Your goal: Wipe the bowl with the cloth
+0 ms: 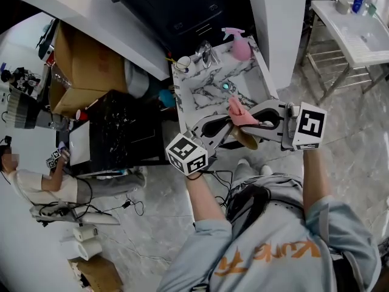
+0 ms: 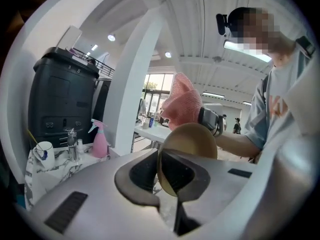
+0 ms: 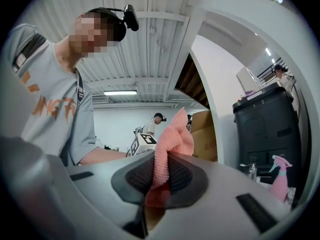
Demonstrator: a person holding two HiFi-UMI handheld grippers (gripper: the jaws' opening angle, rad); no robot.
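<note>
two grips: left tongs (image 2: 167,176) pinch the bowl (image 2: 192,139) by its rim, right tongs (image 3: 157,184) pinch the cloth (image 3: 172,139).

Noted: cloth (image 3: 172,141) in my right gripper (image 3: 159,179) is pink, coarse waffle-knit, matt. The bowl (image 2: 192,139) in my left gripper (image 2: 167,169) is tan and smooth with a dull sheen; wood or plastic, can't tell. Gripper shells are grey matt plastic; pads (image 3: 132,179) are dark, finely dimpled, rubbery-looking. The counter (image 1: 206,93) is glossy and marble-veined. The spray bottle (image 1: 240,47) is pink plastic. The box (image 1: 82,66) is brown cardboard. The floor (image 1: 352,139) is polished and stone-look.
</note>
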